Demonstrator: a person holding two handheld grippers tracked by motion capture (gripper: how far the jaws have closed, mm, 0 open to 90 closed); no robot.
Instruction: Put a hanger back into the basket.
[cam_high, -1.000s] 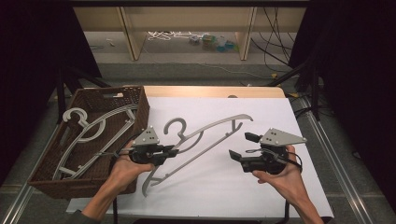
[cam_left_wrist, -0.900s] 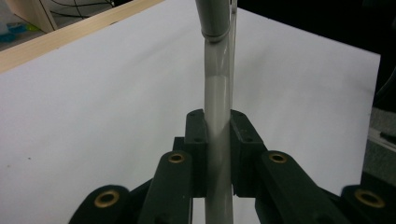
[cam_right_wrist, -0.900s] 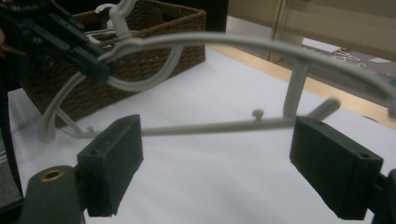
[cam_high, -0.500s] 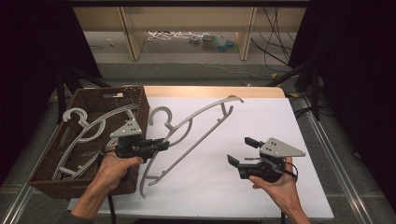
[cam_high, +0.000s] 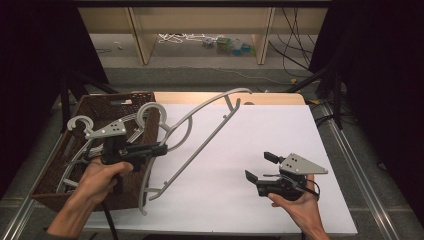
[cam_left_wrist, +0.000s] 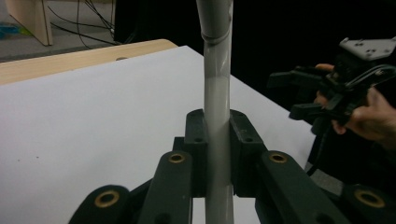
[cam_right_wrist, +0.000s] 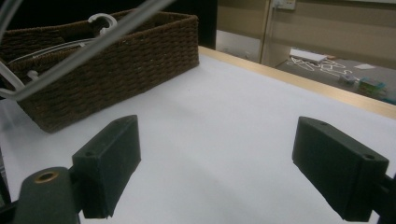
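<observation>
**Hazards**

- Snagging: held hanger tilted steeply, hook end over the right rim of the wicker basket, low end hanging just beside the basket's near right corner. Likely to catch on the rim or on the hangers in the basket if lowered without first levelling. Expect a tangle or a dragged basket.
- Slipping or swinging: grip taken on one thin rod only, with most of the frame reaching out to the far right. Probable pivoting between the pads under any quick turn of the wrist. Move slowly.
- Striking the counter: possible if the low end drops before the frame clears the basket wall.

**Gripper state**

- Left gripper: clamped tight on the grey rod of the hanger, seen in the left gripper view as a rod running straight up between both pads.
- Right gripper: jaws wide apart, nothing between them, held low over the near right of the counter, well apart from the hanger.

**Position of the hanger**

- Raised off the counter, left of centre.
- Gripped near its hook end; long arm and cross bar extending to the far right of the left gripper.
- In the right gripper view, crossing the upper left above the basket wall, far from that gripper.
</observation>
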